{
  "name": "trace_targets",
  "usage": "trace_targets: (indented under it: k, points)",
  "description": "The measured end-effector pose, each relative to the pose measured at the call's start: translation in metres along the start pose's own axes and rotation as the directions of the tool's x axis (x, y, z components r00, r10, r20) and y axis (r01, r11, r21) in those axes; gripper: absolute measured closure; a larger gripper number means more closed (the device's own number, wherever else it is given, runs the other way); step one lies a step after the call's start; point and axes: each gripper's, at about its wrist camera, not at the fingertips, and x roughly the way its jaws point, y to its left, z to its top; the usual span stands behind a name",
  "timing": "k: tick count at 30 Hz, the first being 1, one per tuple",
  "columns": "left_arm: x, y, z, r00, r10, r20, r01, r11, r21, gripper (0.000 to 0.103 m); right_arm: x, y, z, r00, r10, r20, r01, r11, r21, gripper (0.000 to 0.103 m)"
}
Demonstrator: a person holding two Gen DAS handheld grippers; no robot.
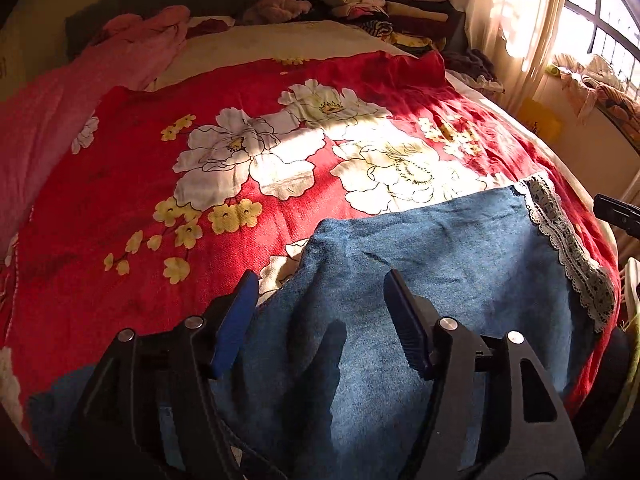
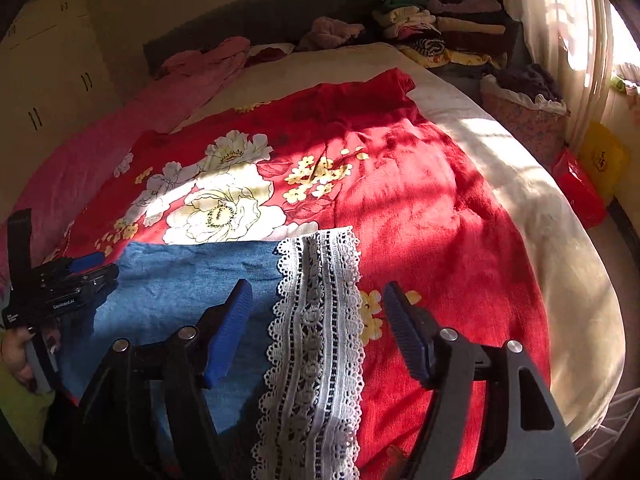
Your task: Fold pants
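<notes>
Your left gripper (image 1: 320, 292) hangs over the blue denim pants (image 1: 440, 248) with its blue-padded fingers (image 1: 236, 320) spread wide apart, nothing between them; the cloth lies flat under the gap, and you cannot tell from this view whether the pads touch it. Your right gripper (image 2: 318, 308) is spread just as wide, its fingers (image 2: 228, 332) straddling the white lace trim (image 2: 316, 332) that runs down the edge of the pants (image 2: 188, 280), one pad over the denim and the other over the red floral bedspread (image 2: 440, 220) (again, contact with the fabric is not clear). The pants lie spread on the near part of that bedspread (image 1: 120, 200), close to you, with the lace edge on the right and the denim reaching left toward your left gripper (image 2: 60, 292), which shows in the right wrist view at the left border, held in your hand (image 2: 16, 352). Sunlight from the window (image 1: 600, 20) falls in patches across the large white flowers and part of the denim. A pink blanket (image 1: 60, 92) lies along the left side of the bed, and stacks of folded clothes (image 1: 392, 12) sit at the far end near the curtain (image 1: 512, 20).
</notes>
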Motion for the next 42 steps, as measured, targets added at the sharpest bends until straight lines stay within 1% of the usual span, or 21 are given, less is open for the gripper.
trace_targets:
  k: [4,8,13,17,18,19,20,21,22,24,25,26,28,31,34,36,39,42]
  points:
    - [-0.028,0.010,-0.014,0.999,-0.002,0.032,0.003,1.000,-0.021,0.038,-0.020,-0.006,-0.026,0.999,0.032,-0.007,-0.032,0.999,0.032,0.036]
    - [-0.050,0.030,-0.037,0.999,0.009,0.036,-0.007,0.998,-0.067,0.034,-0.035,-0.015,-0.047,1.000,0.022,-0.017,-0.021,0.999,0.049,0.036]
    - [-0.054,0.052,-0.070,0.998,0.062,-0.023,-0.064,0.994,-0.089,0.033,-0.033,-0.020,-0.064,0.998,0.017,-0.064,-0.014,0.999,0.045,0.037]
    - [-0.047,0.064,-0.092,0.992,0.100,-0.074,-0.108,0.989,-0.105,0.030,-0.013,-0.014,-0.069,0.990,0.059,-0.125,-0.053,0.998,0.044,0.037]
    - [-0.045,0.066,-0.095,0.991,0.108,-0.084,-0.117,0.987,-0.106,0.030,-0.007,-0.013,-0.070,0.987,0.063,-0.146,-0.057,0.997,0.043,0.039]
    - [-0.043,0.068,-0.099,0.990,0.104,-0.090,-0.114,0.987,-0.111,0.030,0.000,-0.011,-0.072,0.983,0.064,-0.172,-0.058,0.997,0.042,0.048]
    - [-0.043,0.069,-0.101,0.991,0.099,-0.091,-0.109,0.987,-0.116,0.030,0.007,-0.007,-0.074,0.978,0.063,-0.200,-0.058,0.998,0.031,0.055]
    - [-0.042,0.070,-0.102,0.991,0.099,-0.090,-0.109,0.988,-0.114,0.030,0.013,-0.002,-0.077,0.974,0.050,-0.221,-0.051,0.999,0.001,0.056]
    - [-0.041,0.070,-0.102,0.991,0.102,-0.090,-0.111,0.988,-0.109,0.030,0.016,0.003,-0.080,0.974,0.031,-0.226,-0.040,0.999,-0.036,0.060]
    - [-0.042,0.070,-0.101,0.991,0.102,-0.089,-0.112,0.988,-0.107,0.030,0.012,0.007,-0.081,0.974,0.022,-0.226,-0.038,0.997,-0.065,0.072]
    - [-0.042,0.071,-0.101,0.991,0.103,-0.089,-0.113,0.988,-0.108,0.030,0.007,0.007,-0.081,0.976,0.009,-0.218,-0.027,0.996,-0.081,0.085]
    - [-0.043,0.072,-0.101,0.990,0.109,-0.089,-0.118,0.987,-0.110,0.030,0.000,0.007,-0.081,0.977,0.004,-0.211,-0.025,0.995,-0.093,0.088]
    - [-0.045,0.075,-0.102,0.989,0.123,-0.086,-0.133,0.985,-0.114,0.030,-0.010,0.007,-0.083,0.979,-0.005,-0.204,-0.019,0.994,-0.112,0.088]
    - [-0.046,0.080,-0.103,0.989,0.124,-0.084,-0.134,0.983,-0.124,0.031,-0.011,0.012,-0.091,0.976,-0.047,-0.214,0.016,0.989,-0.145,0.088]
    - [-0.044,0.080,-0.104,0.989,0.124,-0.083,-0.134,0.983,-0.123,0.031,-0.009,0.013,-0.093,0.975,-0.069,-0.211,0.041,0.990,-0.134,0.085]
    - [-0.045,0.079,-0.104,0.989,0.125,-0.078,-0.134,0.984,-0.118,0.031,-0.010,0.012,-0.092,0.974,-0.087,-0.207,0.062,0.991,-0.121,0.082]
    - [-0.048,0.080,-0.104,0.992,0.108,-0.069,-0.116,0.985,-0.129,0.031,-0.017,0.011,-0.091,0.976,-0.101,-0.195,0.080,0.990,-0.114,0.076]
    - [-0.052,0.079,-0.104,0.992,0.105,-0.069,-0.113,0.986,-0.126,0.031,-0.031,0.007,-0.090,0.979,-0.126,-0.160,0.112,0.990,-0.091,0.064]
